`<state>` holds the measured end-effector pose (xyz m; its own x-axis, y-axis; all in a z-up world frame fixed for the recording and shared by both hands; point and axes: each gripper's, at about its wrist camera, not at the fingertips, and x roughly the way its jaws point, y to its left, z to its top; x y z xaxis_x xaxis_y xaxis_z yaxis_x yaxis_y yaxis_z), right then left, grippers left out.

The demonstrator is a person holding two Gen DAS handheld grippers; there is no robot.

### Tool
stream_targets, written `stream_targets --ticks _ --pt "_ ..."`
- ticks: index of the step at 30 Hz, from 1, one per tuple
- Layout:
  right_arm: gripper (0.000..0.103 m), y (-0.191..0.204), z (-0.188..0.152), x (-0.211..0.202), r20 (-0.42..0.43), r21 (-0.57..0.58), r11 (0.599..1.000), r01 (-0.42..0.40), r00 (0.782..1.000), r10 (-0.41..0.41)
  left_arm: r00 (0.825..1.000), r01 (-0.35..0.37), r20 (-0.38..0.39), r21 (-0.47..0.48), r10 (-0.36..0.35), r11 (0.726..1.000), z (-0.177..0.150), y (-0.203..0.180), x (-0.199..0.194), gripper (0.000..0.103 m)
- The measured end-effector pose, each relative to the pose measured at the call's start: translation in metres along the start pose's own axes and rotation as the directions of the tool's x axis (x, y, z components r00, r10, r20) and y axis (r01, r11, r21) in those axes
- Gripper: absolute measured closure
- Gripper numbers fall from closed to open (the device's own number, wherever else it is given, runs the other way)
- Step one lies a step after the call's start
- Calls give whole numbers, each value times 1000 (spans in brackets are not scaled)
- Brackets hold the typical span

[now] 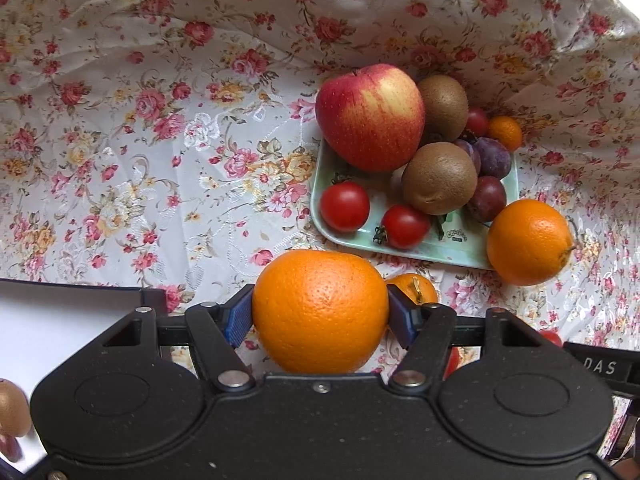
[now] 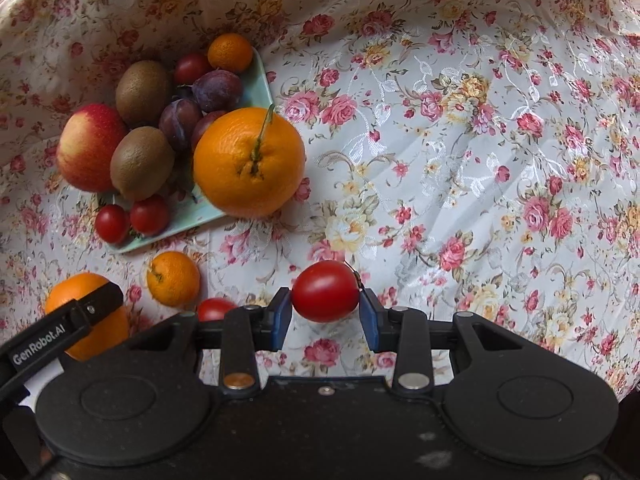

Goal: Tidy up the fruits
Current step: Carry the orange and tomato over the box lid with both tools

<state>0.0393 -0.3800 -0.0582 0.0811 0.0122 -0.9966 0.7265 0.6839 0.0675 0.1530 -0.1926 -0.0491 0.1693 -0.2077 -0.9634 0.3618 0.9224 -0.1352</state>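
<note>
My left gripper [image 1: 320,316] is shut on a large orange [image 1: 320,304], held low over the cloth just in front of a pale green plate [image 1: 460,252]. The plate carries an apple [image 1: 370,116], two kiwis [image 1: 440,178], plums [image 1: 492,156], cherry tomatoes [image 1: 344,206] and a small mandarin [image 1: 506,132]. A second orange [image 1: 530,242] rests against the plate's right corner. My right gripper [image 2: 325,300] is shut on a cherry tomato [image 2: 325,291], above the cloth to the right of the plate [image 2: 180,216].
A floral tablecloth [image 2: 480,140] covers the table and bunches up at the back. A loose mandarin [image 2: 173,278] and another tomato [image 2: 216,308] lie on the cloth near the plate. A white sheet [image 1: 60,320] and a kiwi [image 1: 12,408] sit at the left view's lower left.
</note>
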Motion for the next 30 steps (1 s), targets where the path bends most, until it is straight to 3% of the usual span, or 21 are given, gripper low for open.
stream_targets --ticks 19,30 --pt "65 21 -101 -46 54 -118 992 -39 998 45 995 -28 95 -104 38 994 -55 51 -69 35" --pt "65 70 -149 -47 53 -236 969 -67 995 81 980 -109 139 -210 140 972 -76 114 -94 35"
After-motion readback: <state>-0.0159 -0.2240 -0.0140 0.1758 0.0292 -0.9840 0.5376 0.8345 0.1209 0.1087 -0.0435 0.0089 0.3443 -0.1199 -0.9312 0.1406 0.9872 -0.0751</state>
